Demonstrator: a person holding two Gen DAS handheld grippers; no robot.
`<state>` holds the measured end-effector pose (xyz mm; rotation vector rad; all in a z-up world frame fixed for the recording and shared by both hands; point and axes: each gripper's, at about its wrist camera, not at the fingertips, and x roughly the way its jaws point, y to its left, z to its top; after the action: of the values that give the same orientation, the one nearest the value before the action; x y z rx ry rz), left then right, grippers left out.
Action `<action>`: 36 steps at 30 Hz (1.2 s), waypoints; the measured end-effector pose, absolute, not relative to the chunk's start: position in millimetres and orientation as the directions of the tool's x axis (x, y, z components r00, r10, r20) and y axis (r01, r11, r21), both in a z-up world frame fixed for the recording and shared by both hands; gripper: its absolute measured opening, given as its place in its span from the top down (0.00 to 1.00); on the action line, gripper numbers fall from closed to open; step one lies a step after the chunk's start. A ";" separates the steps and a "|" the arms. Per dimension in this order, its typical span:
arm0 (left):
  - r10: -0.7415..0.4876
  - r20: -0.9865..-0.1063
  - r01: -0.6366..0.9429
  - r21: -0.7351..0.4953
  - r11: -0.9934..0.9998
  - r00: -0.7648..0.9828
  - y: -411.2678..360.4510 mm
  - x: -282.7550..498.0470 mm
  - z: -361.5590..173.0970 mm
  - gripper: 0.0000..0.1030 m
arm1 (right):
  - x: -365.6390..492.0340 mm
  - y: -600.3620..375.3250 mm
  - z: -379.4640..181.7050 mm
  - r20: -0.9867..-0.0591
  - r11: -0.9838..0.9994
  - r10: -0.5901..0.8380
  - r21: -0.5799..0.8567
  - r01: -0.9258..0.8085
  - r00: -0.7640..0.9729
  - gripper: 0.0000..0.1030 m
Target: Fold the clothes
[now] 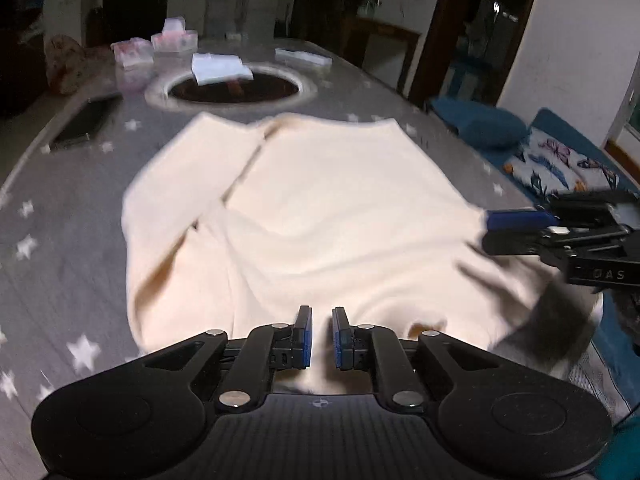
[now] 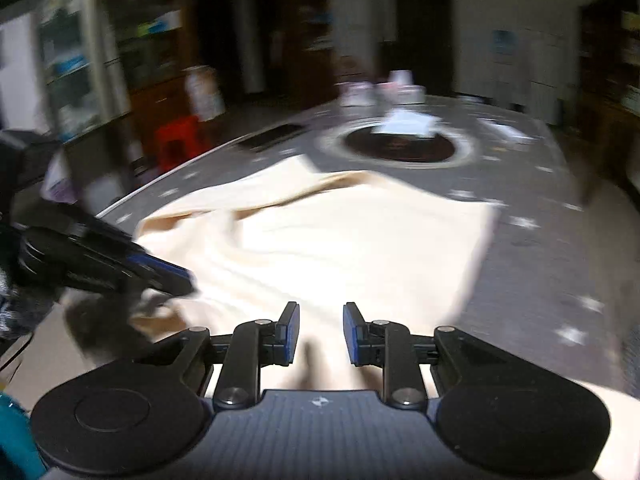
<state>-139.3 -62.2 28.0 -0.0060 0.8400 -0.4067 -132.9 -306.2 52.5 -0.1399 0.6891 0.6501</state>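
Note:
A cream garment [image 1: 304, 208] lies spread on the grey star-patterned table [image 1: 60, 264], one sleeve folded in at its left. My left gripper [image 1: 322, 338] is open a little, empty, over the garment's near hem. My right gripper [image 2: 321, 334] is open and empty above the near part of the garment [image 2: 352, 248]. The right gripper also shows at the right edge of the left wrist view [image 1: 490, 226], at the garment's right corner. The left gripper shows at the left of the right wrist view [image 2: 176, 276]. Both views are motion-blurred.
A round dark opening [image 1: 234, 87] sits in the table's middle with a white folded cloth [image 1: 218, 68] on its rim. A black phone [image 1: 86, 122] lies at the left. Plastic boxes [image 1: 174, 38] stand at the far end. A blue sofa with cushions [image 1: 560, 160] lies right.

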 end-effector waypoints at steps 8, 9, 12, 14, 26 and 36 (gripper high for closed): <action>-0.366 -0.713 0.341 -0.187 0.921 0.598 -48.5 -133.9 45.4 0.87 | -144.8 -266.1 30.0 -0.707 0.651 0.575 0.093 -0.753 0.410 0.77; -0.354 -0.697 0.328 -0.178 0.928 0.624 -47.3 -127.8 50.6 0.83 | -145.7 -265.1 29.6 -0.712 0.642 0.578 0.093 -0.761 0.400 0.77; -0.282 -0.644 0.280 -0.108 0.954 0.711 -50.3 -103.1 63.0 0.60 | -141.7 -266.9 33.8 -0.709 0.639 0.586 0.106 -0.762 0.393 0.77; -0.226 -0.618 0.250 -0.050 0.967 0.753 -56.5 -82.3 65.5 0.57 | -137.1 -271.3 39.8 -0.698 0.650 0.589 0.110 -0.752 0.408 0.76; -0.109 -0.653 0.246 0.121 0.962 0.749 -94.2 17.7 18.1 0.53 | -102.9 -298.5 51.4 -0.672 0.733 0.549 0.100 -0.673 0.497 0.68; -0.051 -0.597 0.077 0.018 0.997 0.800 -17.5 -0.1 45.8 0.95 | -56.7 -319.9 61.5 -0.647 0.820 0.464 0.055 -0.570 0.606 0.68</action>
<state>-0.1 -17.5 45.8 0.0426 0.6393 -0.0687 -56.7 -319.9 61.5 -0.1633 0.6985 0.6010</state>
